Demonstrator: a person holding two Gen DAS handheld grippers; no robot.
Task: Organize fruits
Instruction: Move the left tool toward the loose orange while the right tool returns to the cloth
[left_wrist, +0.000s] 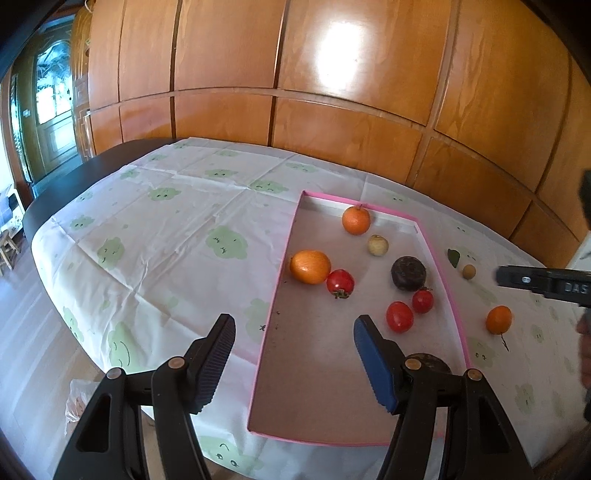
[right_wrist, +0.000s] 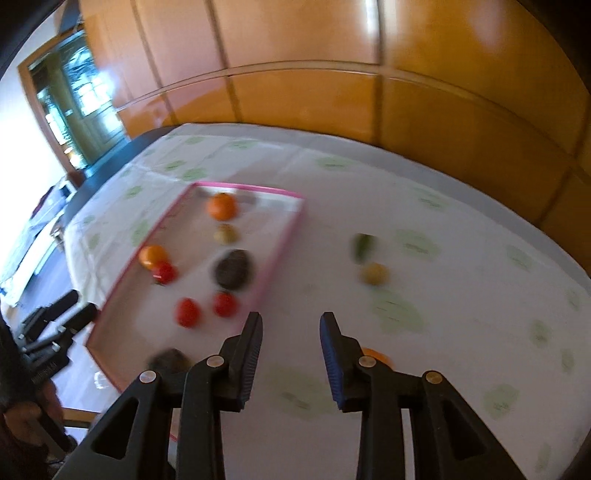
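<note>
A pink-rimmed tray (left_wrist: 284, 251) on the table holds two oranges (left_wrist: 309, 266), a pale small fruit (left_wrist: 377, 244), a dark round fruit (left_wrist: 408, 273) and three red tomatoes (left_wrist: 399, 316). My left gripper (left_wrist: 294, 319) hangs open over the tray's near part with nothing between its fingers. On the cloth right of the tray lie a small orange (left_wrist: 499, 319), a small tan fruit (right_wrist: 375, 274) and a green leaf (right_wrist: 364, 245). My right gripper (right_wrist: 291, 315) is open and empty above the cloth just right of the tray rim (right_wrist: 280, 243). The right wrist view is blurred.
A white tablecloth with green faces (left_wrist: 166, 229) covers a dark table. A wooden panel wall (left_wrist: 295, 74) stands behind it. Another dark fruit (left_wrist: 428, 360) sits partly hidden behind my left gripper's blue-padded finger. A person's hand (right_wrist: 22, 406) shows at the lower left.
</note>
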